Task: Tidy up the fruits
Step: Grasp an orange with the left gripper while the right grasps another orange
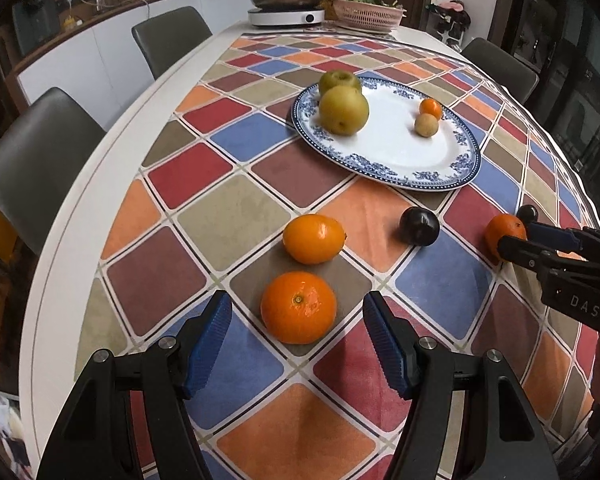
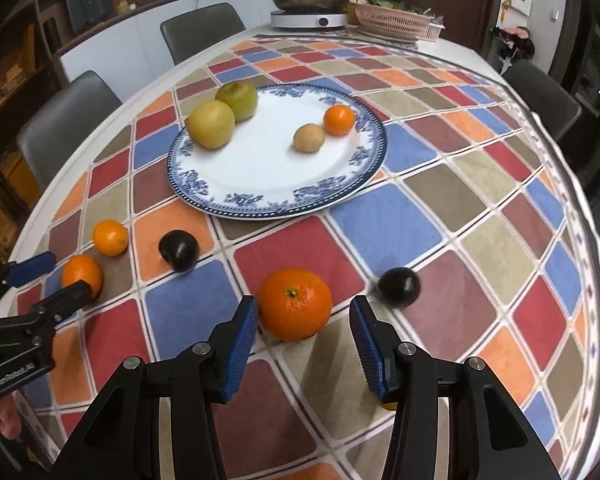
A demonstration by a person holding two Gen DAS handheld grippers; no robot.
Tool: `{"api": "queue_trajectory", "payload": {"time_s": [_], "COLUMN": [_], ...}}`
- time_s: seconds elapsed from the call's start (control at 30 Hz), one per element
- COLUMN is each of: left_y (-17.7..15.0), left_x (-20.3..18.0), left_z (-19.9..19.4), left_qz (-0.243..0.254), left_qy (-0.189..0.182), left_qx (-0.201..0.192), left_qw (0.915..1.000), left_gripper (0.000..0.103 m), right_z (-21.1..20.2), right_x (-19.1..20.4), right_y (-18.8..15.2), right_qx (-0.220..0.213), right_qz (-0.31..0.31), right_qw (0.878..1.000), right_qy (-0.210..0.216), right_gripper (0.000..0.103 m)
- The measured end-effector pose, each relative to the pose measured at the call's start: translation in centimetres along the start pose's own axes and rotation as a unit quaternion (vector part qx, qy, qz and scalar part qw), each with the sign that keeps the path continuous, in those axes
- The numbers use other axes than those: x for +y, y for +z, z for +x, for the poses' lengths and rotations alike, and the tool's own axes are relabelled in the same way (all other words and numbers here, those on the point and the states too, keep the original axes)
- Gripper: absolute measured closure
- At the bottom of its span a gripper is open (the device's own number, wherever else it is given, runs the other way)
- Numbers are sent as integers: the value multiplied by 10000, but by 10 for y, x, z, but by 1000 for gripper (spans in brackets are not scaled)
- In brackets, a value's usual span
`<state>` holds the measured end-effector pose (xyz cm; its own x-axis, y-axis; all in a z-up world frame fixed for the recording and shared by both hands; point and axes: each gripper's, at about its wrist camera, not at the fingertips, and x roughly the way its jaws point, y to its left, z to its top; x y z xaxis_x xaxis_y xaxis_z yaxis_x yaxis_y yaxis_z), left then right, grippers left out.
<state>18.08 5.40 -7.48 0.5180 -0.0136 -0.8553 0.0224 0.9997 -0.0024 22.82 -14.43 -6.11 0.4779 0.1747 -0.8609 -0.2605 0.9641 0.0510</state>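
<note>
Left gripper (image 1: 298,344) open astride 1 orange (image 1: 298,307), holding nothing. Right gripper (image 2: 304,344) likewise open at another orange (image 2: 295,304); dark plum (image 2: 399,287) beside it. Plate (image 2: 260,200) beyond.

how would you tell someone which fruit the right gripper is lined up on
Start at the blue-patterned white plate on the checked tablecloth. Nearer than it, between the right gripper's open blue pads, sits a round orange mandarin. It is the only orange fruit beside a dark plum.

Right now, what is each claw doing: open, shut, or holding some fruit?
Left claw: open, empty, an orange between its fingers, untouched.
Right claw: open, empty, framing another orange, not gripping it.
</note>
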Motion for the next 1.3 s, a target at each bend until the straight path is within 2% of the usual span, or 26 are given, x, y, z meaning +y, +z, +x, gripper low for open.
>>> {"api": "queue_trajectory", "payload": {"time_s": [0.07,0.4,0.47,0.93,1.3], "left_y": [0,0,0,-1,11], "left_x": [2,3,3,3,-9], "left_z": [3,13,13,14,-21], "left_qz": [-36,-67,-58,-69,104], "left_qy": [-37,-150,-140,-165,-246], "left_qx": [31,153,145,116,-347], "left_qw": [10000,9997,9998,9998,9990], "left_gripper": [43,61,62,62,62], "right_z": [4,15,15,15,-14], "right_x": [1,4,3,3,0], "right_y": [0,-1,-1,-1,7], "right_qx": [61,183,154,116,-332], "right_qz": [7,12,0,-56,-57], "right_qw": [10000,9998,9999,9999,9994], "right_qy": [33,92,52,41,112], "right_gripper": [55,56,60,60,60]}}
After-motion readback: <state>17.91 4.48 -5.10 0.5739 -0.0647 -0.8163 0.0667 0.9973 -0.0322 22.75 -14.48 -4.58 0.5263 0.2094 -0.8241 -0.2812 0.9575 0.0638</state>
